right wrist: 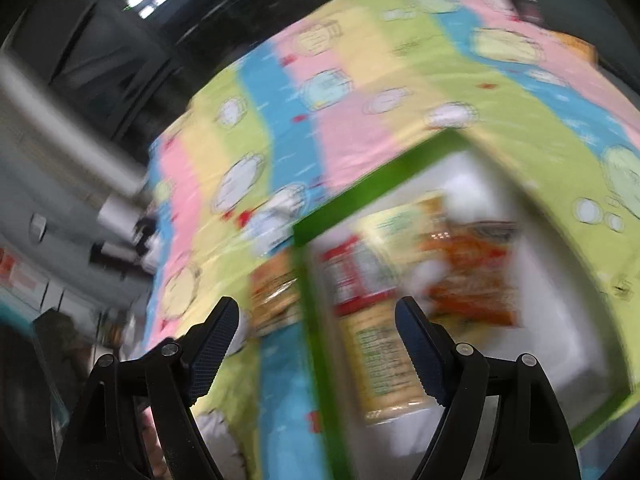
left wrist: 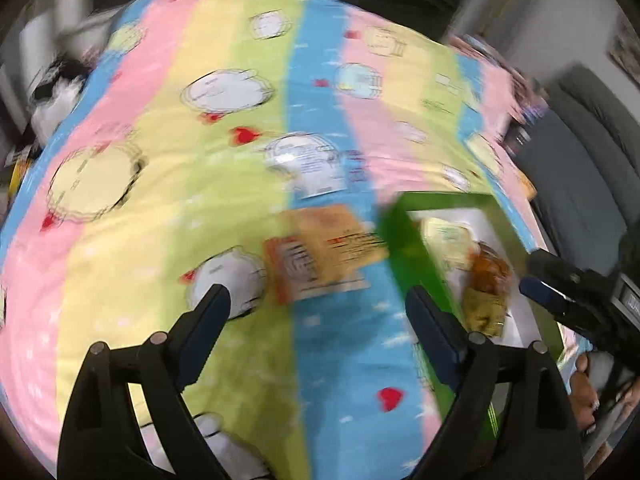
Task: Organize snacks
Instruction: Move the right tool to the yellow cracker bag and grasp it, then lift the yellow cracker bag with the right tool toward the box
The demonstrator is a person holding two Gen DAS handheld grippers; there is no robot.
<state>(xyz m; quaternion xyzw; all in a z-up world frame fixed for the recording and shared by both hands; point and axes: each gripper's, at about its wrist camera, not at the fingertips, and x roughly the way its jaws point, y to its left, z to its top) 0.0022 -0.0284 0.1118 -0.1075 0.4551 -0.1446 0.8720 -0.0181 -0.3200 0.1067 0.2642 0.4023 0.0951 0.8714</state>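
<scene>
Snack packets counted: three are made out through heavy blur. Two lie inside the green box (right wrist: pixel 316 344); one lies outside it on the cloth.
Packets in box: a pale yellow packet (right wrist: pixel 376 320) with a red label is seen near the box's left wall, and an orange-red packet (right wrist: pixel 472 276) just beside it to the right. Whether they overlap cannot be told.
Packet outside: an orange packet (left wrist: pixel 324 252) is seen flat on the cloth, just beside the box's left wall, with print on its face that cannot be read.
Box: one, green-walled with a white floor, open at the top, set on the striped cloth (left wrist: pixel 160 200) toward its right edge in the left wrist view.
Grippers counted: two. The left gripper (left wrist: pixel 320 312) is held with jaws spread wide and nothing between them, above the cloth near the outside packet. The right gripper (right wrist: pixel 316 332) is likewise spread and empty, above the box's left wall.
Surroundings: the cloth is striped pink, yellow, green and blue, with cartoon figures and red hearts. Dark furniture and a grey chair (left wrist: pixel 580 152) are seen beyond its edges.
Obstruction: the box wall stands between the outside packet and the two inside.
</scene>
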